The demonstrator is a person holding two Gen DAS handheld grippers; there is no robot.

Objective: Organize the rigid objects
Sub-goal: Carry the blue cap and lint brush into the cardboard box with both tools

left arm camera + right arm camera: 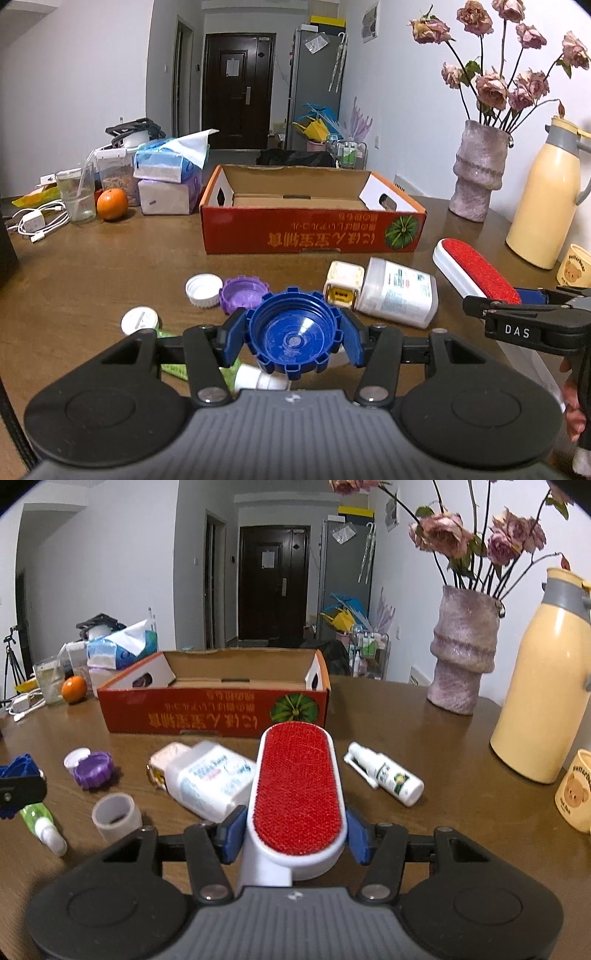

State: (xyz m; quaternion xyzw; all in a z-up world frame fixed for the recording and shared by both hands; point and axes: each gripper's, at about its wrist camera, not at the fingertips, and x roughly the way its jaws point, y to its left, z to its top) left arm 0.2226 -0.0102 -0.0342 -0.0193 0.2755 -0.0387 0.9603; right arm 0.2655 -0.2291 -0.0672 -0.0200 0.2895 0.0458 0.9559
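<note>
My left gripper (294, 338) is shut on a big blue ribbed cap (293, 328), held a little above the brown table with its hollow side facing me. My right gripper (297, 832) is shut on the base of a white lint brush with a red pad (297, 775), also raised off the table. An open red cardboard box (310, 232) stands behind, upright and without contents that I can see. Between it and me lie a white bottle (399, 295), a purple cap (242, 293), a white cap (203, 290), a tape roll (116, 814), a small spray bottle (384, 775) and a green tube (40, 823).
A pink vase of dried roses (476, 170), a cream thermos (543, 199) and a bear mug (576, 790) stand at the right. At the far left are an orange (112, 204), a glass (75, 195), tissue packs (168, 173) and white cables (37, 221).
</note>
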